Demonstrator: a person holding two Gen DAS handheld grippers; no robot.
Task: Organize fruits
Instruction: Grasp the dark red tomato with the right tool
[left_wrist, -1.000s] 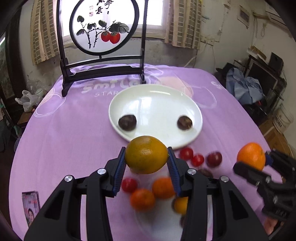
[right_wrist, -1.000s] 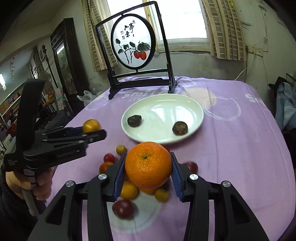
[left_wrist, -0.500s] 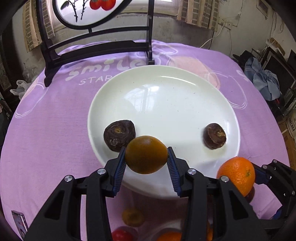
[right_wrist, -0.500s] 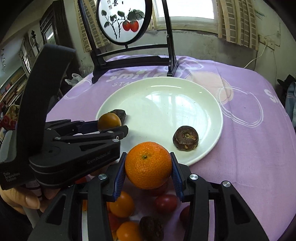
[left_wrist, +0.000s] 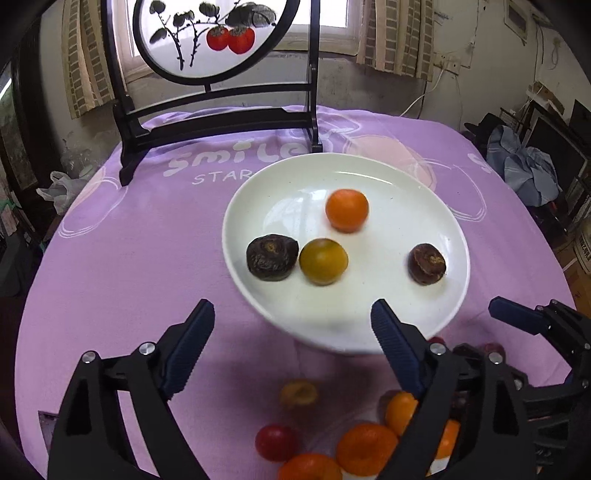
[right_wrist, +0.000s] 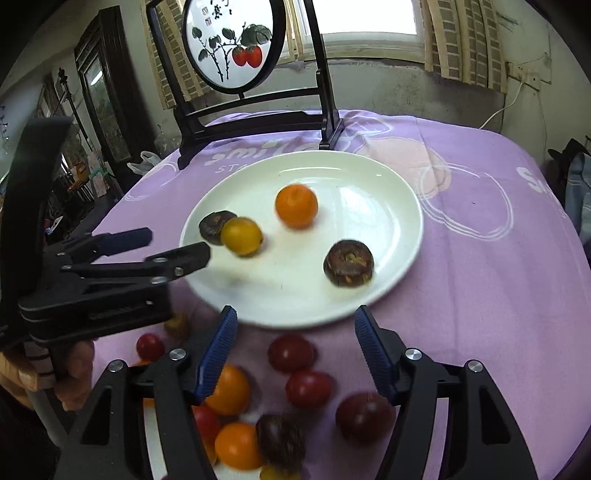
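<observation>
Hovering with jaws just opened and empty, left gripper near white plate holding yellow-green citrus, orange, two dark fruits.

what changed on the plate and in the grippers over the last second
Both grippers let go: the left gripper dropped its yellow-green citrus beside the left dark fruit, and the right gripper released the orange, now farther back on the white plate. Both sets of jaws have just been opening and stand empty. The two dark fruits and the loose fruit pile stayed put.
</observation>
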